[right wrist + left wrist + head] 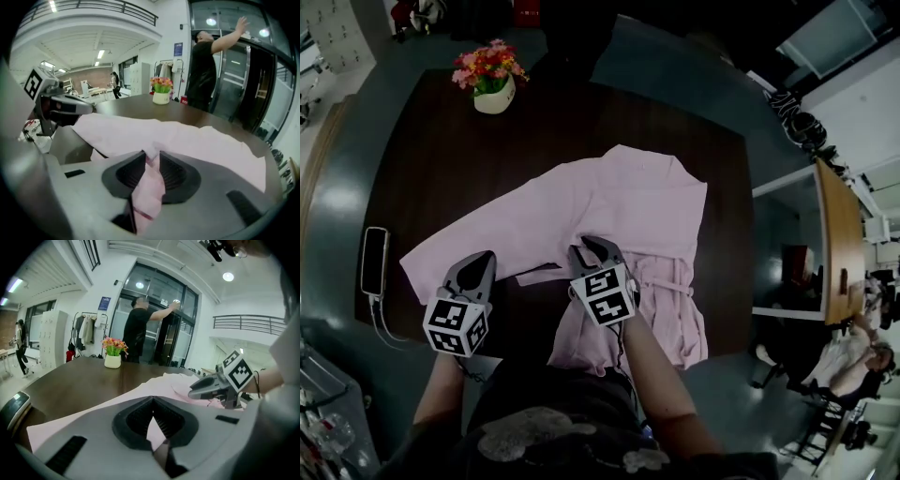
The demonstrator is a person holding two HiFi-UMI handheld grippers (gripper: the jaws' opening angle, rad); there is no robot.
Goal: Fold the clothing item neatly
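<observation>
At the far left a dark flat phone lies on the dark brown wooden desk, well apart from the work. Next, the left claw is pressed fully together on the near edge of a sleeve of the pale pink long-sleeved cloth garment, with a thin wedge of cloth showing between its ribbed pads. The garment lies spread across the middle of the desk — one sleeve out to the left, the body running toward the person. It looks matte, thin and softly creased. It should be light and limp, sagging wherever it is unsupported, so edges, cuffs and seams are the sensible places to pinch — a single layer could slide on the smooth desk. Behind it stands a white pot of pink and red flowers. Further right, the right claw is nearly closed, nipping a bunched fold near the garment's middle.
</observation>
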